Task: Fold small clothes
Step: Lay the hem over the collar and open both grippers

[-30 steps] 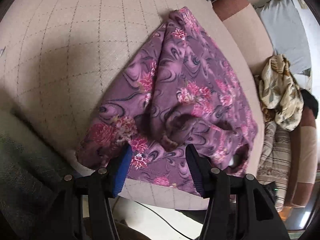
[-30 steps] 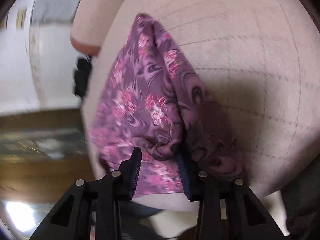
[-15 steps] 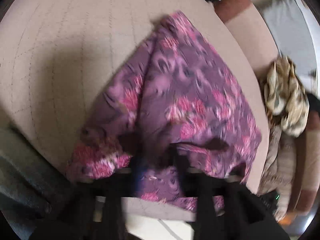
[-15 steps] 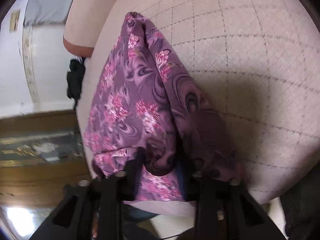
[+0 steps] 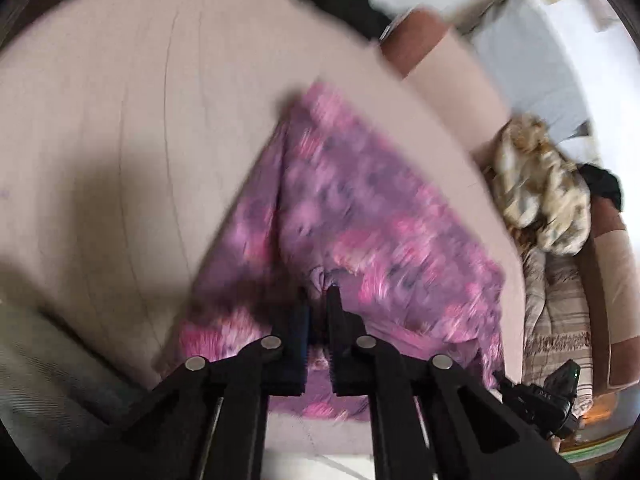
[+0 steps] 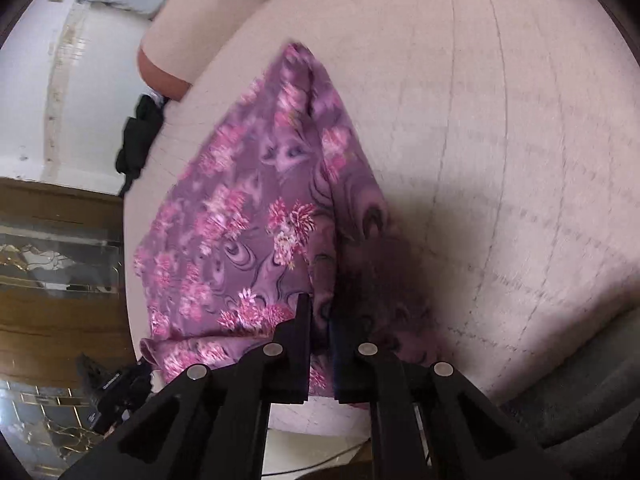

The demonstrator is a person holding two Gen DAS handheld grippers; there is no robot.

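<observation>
Beige quilted cushion (image 5: 120, 168) carries a purple floral garment (image 5: 360, 216), near its front edge. Only the left wrist view shows a cream patterned cloth heap (image 5: 540, 196) at the side; only the right wrist view shows wooden glazed furniture (image 6: 60, 248). Garment is crumpled, partly doubled over. Left gripper (image 5: 318, 300) and right gripper (image 6: 320, 312) both angle downward, each having just closed to pinch a fold of the near hem.

garment (image 5: 360, 216) on cushion (image 5: 120, 120), ahead of both tongs | left gripper (image 5: 318, 292) at its near edge | right gripper (image 6: 320, 300) likewise | clothes heap (image 5: 544, 192) right of left tongs, beyond cushion edge
</observation>
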